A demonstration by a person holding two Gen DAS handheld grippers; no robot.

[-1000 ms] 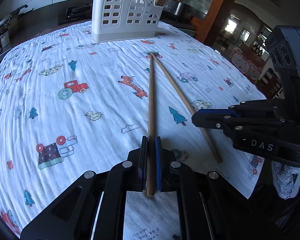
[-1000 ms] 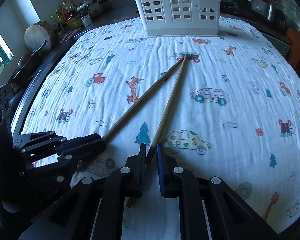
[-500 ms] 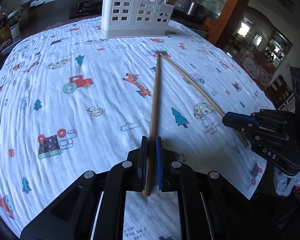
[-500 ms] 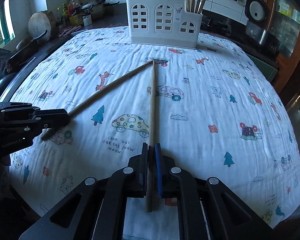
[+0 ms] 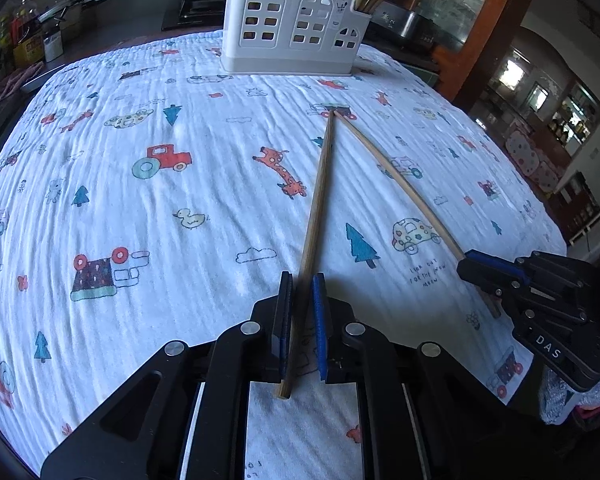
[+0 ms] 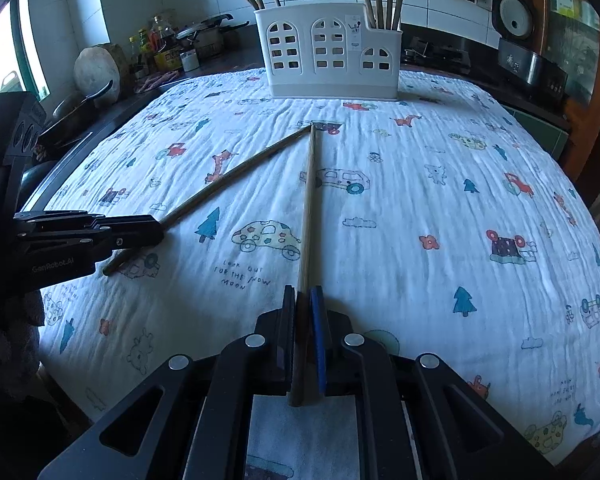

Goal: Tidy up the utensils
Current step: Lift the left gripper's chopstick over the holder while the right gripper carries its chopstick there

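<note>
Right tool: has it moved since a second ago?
Yes. In the left wrist view the right tool has swung outward, away from the blue tree print, chopstick in it.

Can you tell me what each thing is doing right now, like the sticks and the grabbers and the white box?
Left gripper: shut on the left chopstick.
Right gripper: shut on the right chopstick.
Left chopstick: held, far tip on the cloth.
Right chopstick: held, far tip beside the other's.
White holder: upright, chopsticks standing inside.
Cloth: spread out, wrinkly.
</note>
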